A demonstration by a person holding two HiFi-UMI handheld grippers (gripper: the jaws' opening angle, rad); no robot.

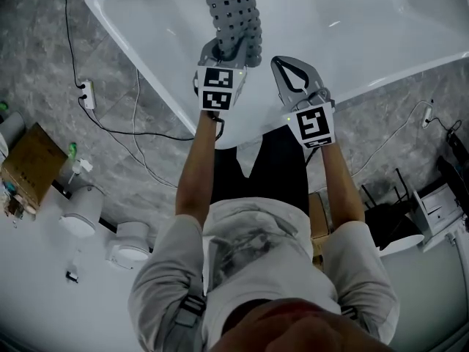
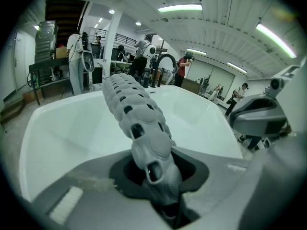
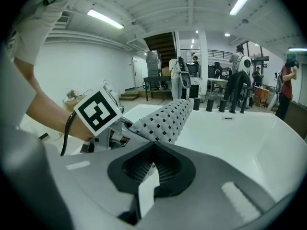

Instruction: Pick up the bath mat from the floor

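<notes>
Bath mat off the floor, held in your left hand-held gripper over the bathtub.

Your left hand-held gripper (image 1: pixel 223 50) is clenched on one end of the grey perforated bath mat (image 1: pixel 231 9), which runs out from its jaws above the white bathtub (image 1: pixel 381 20), clear of the grey floor (image 1: pixel 132 108). Your right hand-held gripper (image 1: pixel 288 72) sits just beside it with its jaws together on nothing; the mat's edge is near it but apart. The pick-up itself looks done, so the step in hand is carrying the mat. If it needs steadying or spreading, you would have to open the right jaws and take the near edge. Otherwise, keep the left grip firm so the long free end does not drag it loose.
</notes>
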